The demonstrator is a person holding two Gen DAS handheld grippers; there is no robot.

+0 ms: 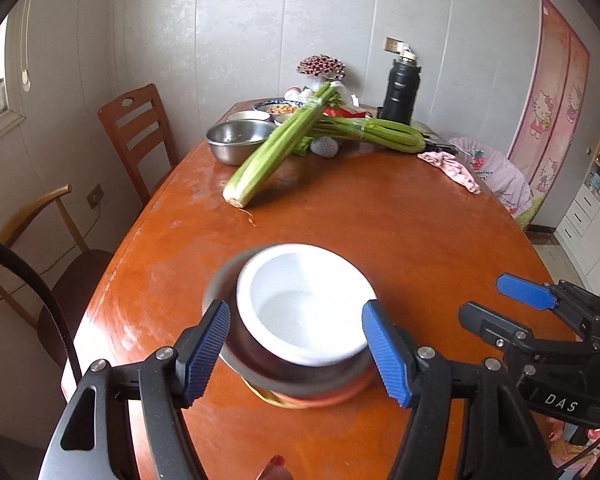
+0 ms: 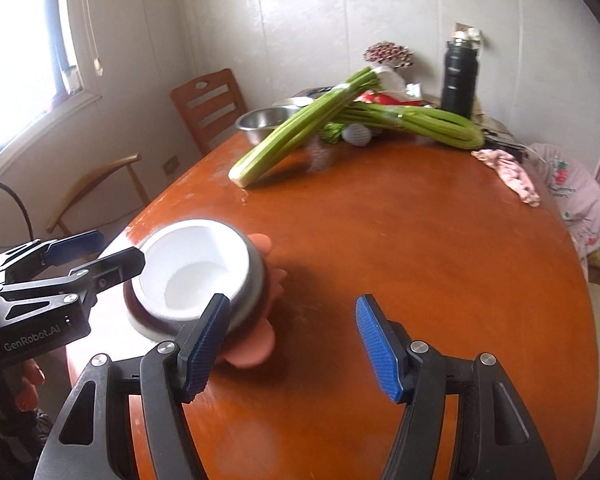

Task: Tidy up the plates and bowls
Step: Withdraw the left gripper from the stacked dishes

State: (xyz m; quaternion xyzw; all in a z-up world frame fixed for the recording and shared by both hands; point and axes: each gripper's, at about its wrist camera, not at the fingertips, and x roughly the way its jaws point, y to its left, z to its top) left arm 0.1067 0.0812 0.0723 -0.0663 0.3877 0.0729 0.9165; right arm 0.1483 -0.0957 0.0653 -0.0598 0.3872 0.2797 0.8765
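White and thick-walled, the small bowl (image 1: 306, 304) sits nested in a dark metal bowl (image 1: 260, 344), and both rest on a salmon-pink flower-shaped plate (image 2: 256, 344) near the close edge of the orange-brown wooden table (image 1: 400, 240). The stack is blurred in both views.

From the left wrist view, the left gripper (image 1: 296, 354) has its blue-padded fingers spread wide on either side of the stack, one pad beside the metal bowl's left wall and the other by the white bowl's right rim; whether they touch it I cannot tell. The right gripper (image 2: 294, 346) is likewise spread apart and holds nothing. Its left finger overlaps the stack's near right side in its own view, and its right finger is over bare wood.

Farther back, one celery bunch (image 1: 276, 144) lies propped across a second celery bunch (image 1: 372, 132), its cut end pointing toward the near side. Left of them stands a stainless steel mixing bowl (image 1: 236, 140), with more dishes behind it. A black thermos (image 1: 400, 92) stands at the far end, and a pink cloth (image 1: 452, 168) lies by the right edge. A wooden chair (image 1: 136, 136) stands at the table's left side.
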